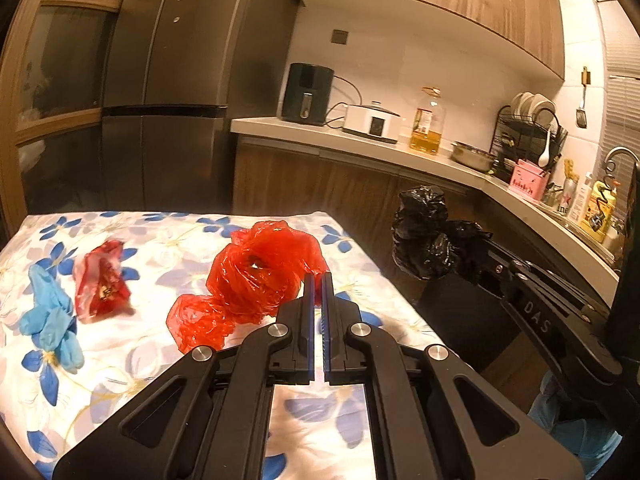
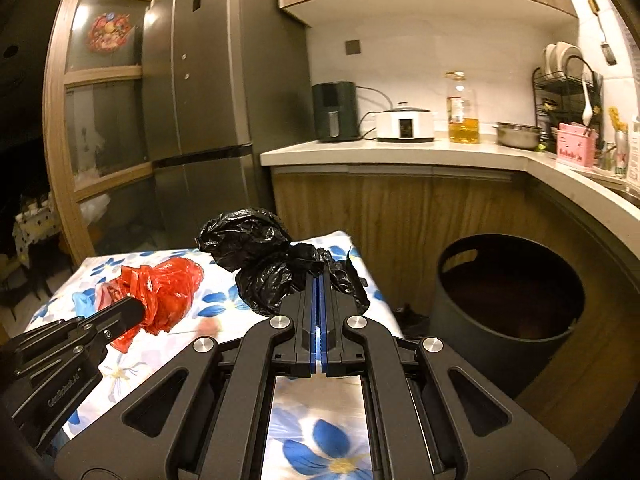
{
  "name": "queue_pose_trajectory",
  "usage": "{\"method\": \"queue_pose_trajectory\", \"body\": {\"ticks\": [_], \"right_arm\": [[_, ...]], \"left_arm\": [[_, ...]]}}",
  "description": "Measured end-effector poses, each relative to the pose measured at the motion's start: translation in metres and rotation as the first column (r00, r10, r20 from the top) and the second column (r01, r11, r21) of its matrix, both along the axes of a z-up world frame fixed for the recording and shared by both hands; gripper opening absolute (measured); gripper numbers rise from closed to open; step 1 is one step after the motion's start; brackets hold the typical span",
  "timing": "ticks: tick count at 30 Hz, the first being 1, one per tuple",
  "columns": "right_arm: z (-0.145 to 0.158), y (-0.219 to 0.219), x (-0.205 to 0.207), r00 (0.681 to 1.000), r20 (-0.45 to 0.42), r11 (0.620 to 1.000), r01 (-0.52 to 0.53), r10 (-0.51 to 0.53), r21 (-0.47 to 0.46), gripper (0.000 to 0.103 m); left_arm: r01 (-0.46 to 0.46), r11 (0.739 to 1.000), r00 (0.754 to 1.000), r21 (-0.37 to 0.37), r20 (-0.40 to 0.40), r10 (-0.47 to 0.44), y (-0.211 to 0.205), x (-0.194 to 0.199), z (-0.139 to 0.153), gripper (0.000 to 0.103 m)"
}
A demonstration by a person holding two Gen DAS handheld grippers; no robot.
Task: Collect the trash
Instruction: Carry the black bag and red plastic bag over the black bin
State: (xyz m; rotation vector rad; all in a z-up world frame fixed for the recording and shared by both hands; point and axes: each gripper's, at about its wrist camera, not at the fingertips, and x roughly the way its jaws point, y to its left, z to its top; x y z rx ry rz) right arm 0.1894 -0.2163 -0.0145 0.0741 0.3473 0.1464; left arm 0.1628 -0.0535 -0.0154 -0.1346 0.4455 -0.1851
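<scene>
I am holding the black bag [image 2: 280, 264] in my shut right jaws; the bin [image 2: 508, 304] is lying just right, while my left jaws are pinching the red bag [image 1: 260, 272].

Crinkled glossy red plastic bag [image 1: 256, 272]

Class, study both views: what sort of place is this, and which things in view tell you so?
A home kitchen: a tall fridge, a counter with an air fryer and oil bottle, and a dish rack.
</scene>
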Motion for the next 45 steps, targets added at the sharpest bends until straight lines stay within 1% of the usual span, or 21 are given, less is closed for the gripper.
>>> {"method": "queue_pose_trajectory", "body": {"ticks": [6, 12, 16, 21, 27, 30, 35, 45], "right_arm": [[0.004, -0.026, -0.007, 0.999, 0.013, 0.999, 0.050, -0.051, 0.006, 0.001], [0.009, -0.061, -0.013, 0.993, 0.031, 0.993, 0.118, -0.118, 0.016, 0.001], [0.013, -0.084, -0.015, 0.985, 0.046, 0.986, 0.164, -0.165, 0.018, 0.001], [0.020, -0.125, -0.016, 0.968, 0.063, 0.970, 0.241, -0.243, 0.036, 0.001], [0.023, -0.159, -0.012, 0.951, 0.071, 0.953, 0.299, -0.302, 0.045, 0.001], [0.022, -0.171, -0.007, 0.944, 0.070, 0.947, 0.318, -0.321, 0.050, 0.001], [0.020, -0.187, 0.002, 0.938, 0.062, 0.939, 0.338, -0.341, 0.055, 0.001], [0.012, -0.200, 0.019, 0.935, 0.048, 0.935, 0.349, -0.352, 0.061, 0.001]], "left_arm": [[0.051, 0.999, 0.999, 0.015, 0.015, -0.052, -0.025, 0.010, 0.008, 0.002], [0.116, 0.993, 0.992, 0.037, 0.047, -0.118, -0.059, 0.019, 0.021, 0.002], [0.166, 0.985, 0.983, 0.051, 0.072, -0.169, -0.088, 0.024, 0.029, 0.002], [0.218, 0.974, 0.971, 0.059, 0.084, -0.223, -0.120, 0.034, 0.036, 0.002], [0.282, 0.957, 0.952, 0.068, 0.107, -0.288, -0.161, 0.047, 0.046, 0.002], [0.318, 0.946, 0.939, 0.064, 0.117, -0.324, -0.182, 0.055, 0.048, 0.002], [0.351, 0.934, 0.928, 0.064, 0.112, -0.356, -0.203, 0.067, 0.046, 0.002], [0.400, 0.915, 0.909, 0.057, 0.098, -0.404, -0.225, 0.085, 0.036, 0.002]]}}
